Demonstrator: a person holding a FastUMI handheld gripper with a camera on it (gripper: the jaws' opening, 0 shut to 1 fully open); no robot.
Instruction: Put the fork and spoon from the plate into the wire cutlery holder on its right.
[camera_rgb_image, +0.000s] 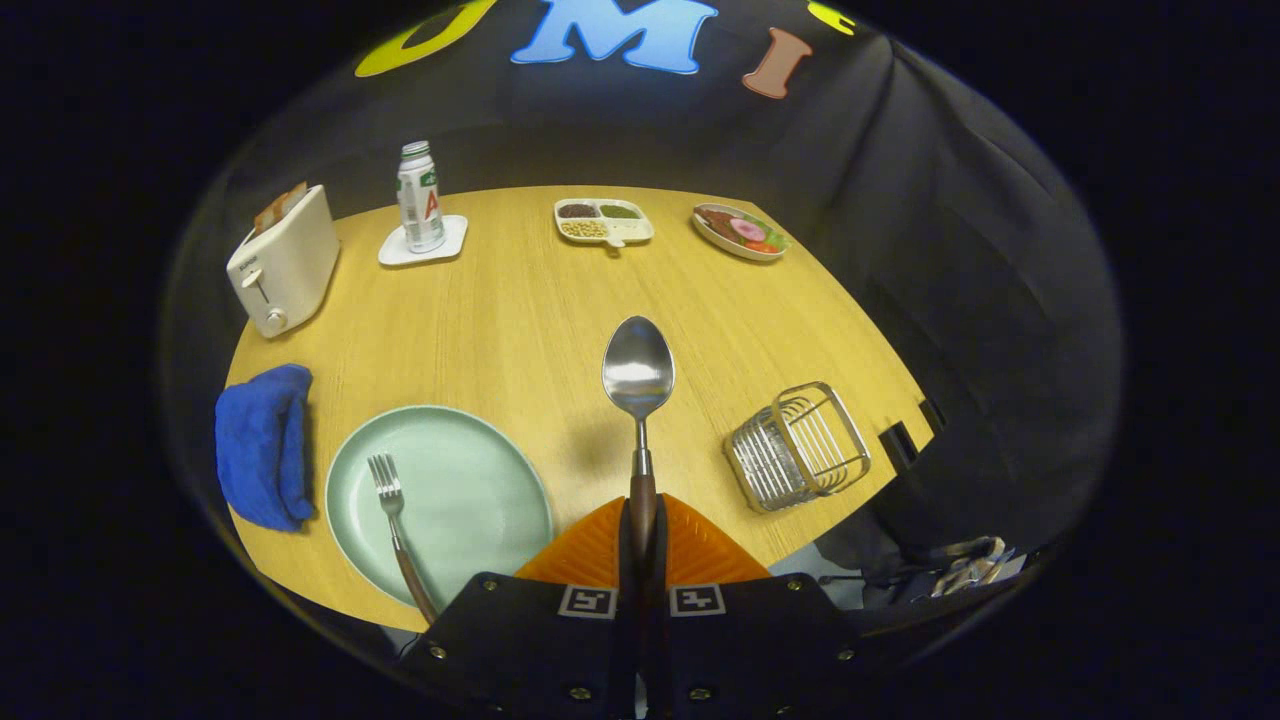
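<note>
My gripper (642, 535) is clenched on the spoon (638, 375), both fingers (590, 555) pressing its dark handle low down, so the metal neck and bowl stick out straight ahead of them, lifted above the table (520, 320). I judge the spoon light and stiff, but the polished metal is slick; holding the handle rather than the neck is the surer grip, though the long overhang could let it swing. The wire holder (797, 445) stands to the right of the fingers, near the table's edge, tipped toward me in this lens. To the left the fork (395, 520) lies on the green plate (470, 470), its handle reaching over the rim toward me. I would take it by that handle too.
</note>
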